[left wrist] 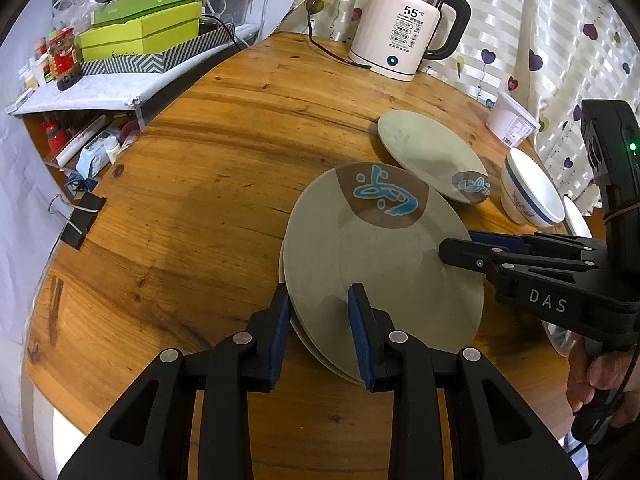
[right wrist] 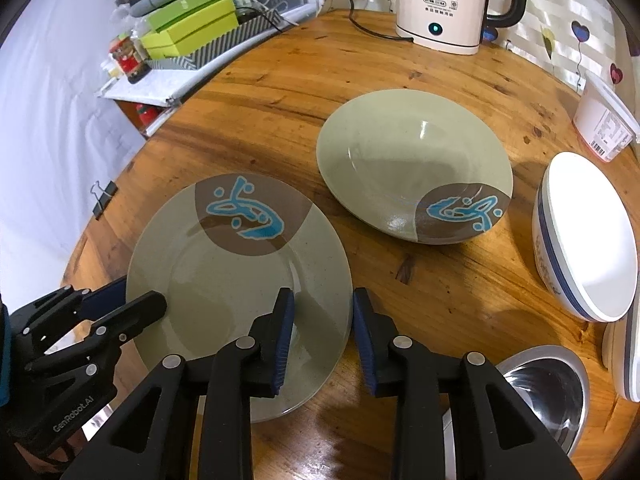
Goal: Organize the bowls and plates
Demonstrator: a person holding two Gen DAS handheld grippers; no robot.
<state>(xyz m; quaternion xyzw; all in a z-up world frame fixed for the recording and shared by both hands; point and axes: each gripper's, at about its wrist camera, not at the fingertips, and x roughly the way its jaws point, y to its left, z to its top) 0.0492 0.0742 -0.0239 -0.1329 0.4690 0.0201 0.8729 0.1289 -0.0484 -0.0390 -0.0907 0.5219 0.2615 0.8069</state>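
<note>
Two grey-green plates point(left wrist: 380, 264) with a blue fish on a brown patch lie stacked on the round wooden table point(left wrist: 200, 160). My left gripper point(left wrist: 320, 316) is shut on their near rim, one pad on top and one outside the edge. At the opposite rim my right gripper point(right wrist: 320, 320) straddles the top plate point(right wrist: 224, 288). Its jaws stand slightly apart from the plate, so it is open. A matching deep plate point(right wrist: 400, 160) sits behind. A white bowl point(right wrist: 588, 240) with a blue stripe stands on the right. In the right wrist view my left gripper point(right wrist: 132, 300) shows at the plate's left edge.
A steel bowl point(right wrist: 548, 388) and another white dish point(right wrist: 624, 360) sit at the near right. An electric kettle point(left wrist: 404, 28) with its cord and a white tub point(left wrist: 512, 120) stand at the back. A binder clip point(left wrist: 80, 220) grips the table's left edge. Beyond it a shelf holds green boxes point(left wrist: 140, 32).
</note>
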